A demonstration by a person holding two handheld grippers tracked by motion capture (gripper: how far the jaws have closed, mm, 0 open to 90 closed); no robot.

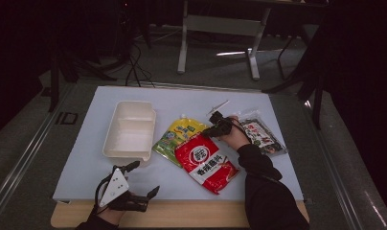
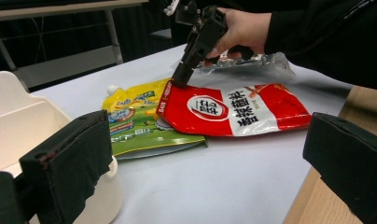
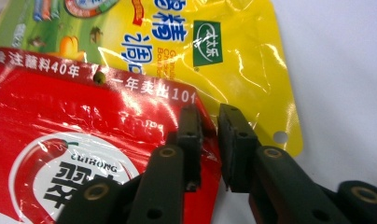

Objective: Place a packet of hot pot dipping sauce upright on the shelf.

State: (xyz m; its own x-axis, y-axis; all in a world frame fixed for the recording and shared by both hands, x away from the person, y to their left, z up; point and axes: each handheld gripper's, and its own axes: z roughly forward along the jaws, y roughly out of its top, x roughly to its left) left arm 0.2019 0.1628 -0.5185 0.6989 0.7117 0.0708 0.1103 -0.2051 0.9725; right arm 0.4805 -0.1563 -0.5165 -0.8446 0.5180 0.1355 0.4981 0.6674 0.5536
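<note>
A red sauce pouch (image 1: 206,163) (image 2: 238,109) (image 3: 60,121) lies flat on the white mat, overlapping a yellow-green spouted pouch (image 1: 179,134) (image 2: 135,121) (image 3: 224,51). My right gripper (image 1: 208,132) (image 2: 179,83) (image 3: 211,126) points steeply down at the red pouch's far corner. Its jaws stand a narrow gap apart astride that corner's edge, one over the red film and one just off it, and the pads do not look pressed together. My left gripper (image 1: 144,178) (image 2: 207,177) rests wide open near the mat's front edge, holding nothing.
A white two-compartment container (image 1: 129,129) (image 2: 18,121) stands left of the pouches, close to my left gripper. A dark, shiny snack packet (image 1: 263,136) (image 2: 252,63) lies right of the right hand. The wooden table edge (image 1: 182,213) borders the mat in front.
</note>
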